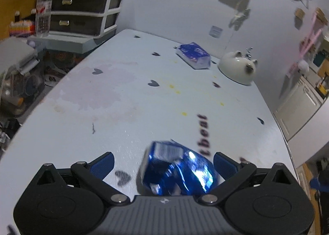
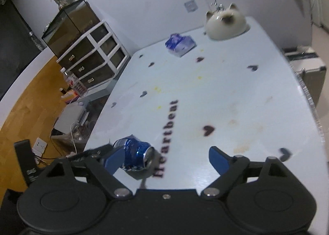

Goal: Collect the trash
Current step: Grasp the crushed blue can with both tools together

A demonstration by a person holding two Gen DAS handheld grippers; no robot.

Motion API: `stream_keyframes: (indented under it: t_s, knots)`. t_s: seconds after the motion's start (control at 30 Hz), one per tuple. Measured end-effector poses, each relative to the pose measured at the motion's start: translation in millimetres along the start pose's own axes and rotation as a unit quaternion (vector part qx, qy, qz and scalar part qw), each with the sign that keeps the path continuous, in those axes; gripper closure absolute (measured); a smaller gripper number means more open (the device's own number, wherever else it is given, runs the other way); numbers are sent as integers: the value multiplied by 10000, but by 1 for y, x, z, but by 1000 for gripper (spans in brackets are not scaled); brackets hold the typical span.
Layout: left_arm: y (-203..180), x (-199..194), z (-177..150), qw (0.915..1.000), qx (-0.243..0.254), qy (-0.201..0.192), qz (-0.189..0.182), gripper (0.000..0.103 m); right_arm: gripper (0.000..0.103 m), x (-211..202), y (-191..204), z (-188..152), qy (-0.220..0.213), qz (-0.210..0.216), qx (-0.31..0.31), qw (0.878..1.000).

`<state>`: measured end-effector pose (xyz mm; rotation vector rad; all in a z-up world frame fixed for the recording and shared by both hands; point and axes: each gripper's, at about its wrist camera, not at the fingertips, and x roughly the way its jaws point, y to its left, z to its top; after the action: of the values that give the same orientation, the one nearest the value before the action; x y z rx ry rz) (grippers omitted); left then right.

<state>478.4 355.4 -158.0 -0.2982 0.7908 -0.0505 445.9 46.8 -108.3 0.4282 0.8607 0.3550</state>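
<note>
Both claws spread; left gripper (image 1: pixel 163 161) straddles crushed can (image 1: pixel 176 171), seemingly untouched; tissue pack (image 1: pixel 194 55) beyond.

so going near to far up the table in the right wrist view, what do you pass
right gripper → crushed blue can → blue tissue pack → white cat-shaped dish

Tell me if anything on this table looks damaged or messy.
Yes. A crushed blue can lies on its side between the open left claw fingers, and yellow and brownish stains mark the table.
</note>
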Motion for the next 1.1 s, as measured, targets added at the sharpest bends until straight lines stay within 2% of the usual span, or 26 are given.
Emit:
stream_keyframes:
  t_s: [0.07, 0.13, 0.17, 0.27, 0.37, 0.53, 0.63, 0.83, 0.9, 1.0, 1.1]
  knots:
    - [7, 16, 1, 9998, -125, 48, -146, 12, 21, 13, -1, 1, 93, 92, 125, 9998]
    - [12, 31, -2, 9989, -243, 180, -363, 32, 25, 23, -4, 1, 183, 204, 256, 9993]
    - [11, 35, -4, 9984, -250, 233, -450, 45, 28, 27, -6, 1, 231, 239, 323, 9989]
    - [3, 33, -15, 9974, -192, 169, -669, 50, 35, 37, -14, -2, 329, 285, 451, 9980]
    - [-13, 23, -28, 9964, -61, 53, -840, 66, 45, 41, -23, -8, 388, 249, 528, 9975]
    - [-44, 0, -59, 9948, 140, 25, -1010, 70, 49, 40, -39, -21, 454, 122, 712, 9964]
    - [-55, -12, -77, 9933, -69, 113, -1150, 73, 49, 35, -50, -32, 618, 119, 989, 9931]
    - [-64, -25, -102, 9909, -469, 416, -1193, 73, 49, 26, -57, -59, 1054, 163, 1361, 9849]
    - [-68, -30, -108, 9901, -489, 534, -1203, 73, 53, 26, -58, -66, 1142, 200, 1454, 9826]
    - [-71, -40, -114, 9902, -450, 680, -1134, 73, 65, 22, -53, -73, 1275, -29, 1216, 9844]
    - [-74, -49, -122, 9894, -396, 865, -1097, 73, 67, 15, -49, -79, 1373, -58, 913, 9863]
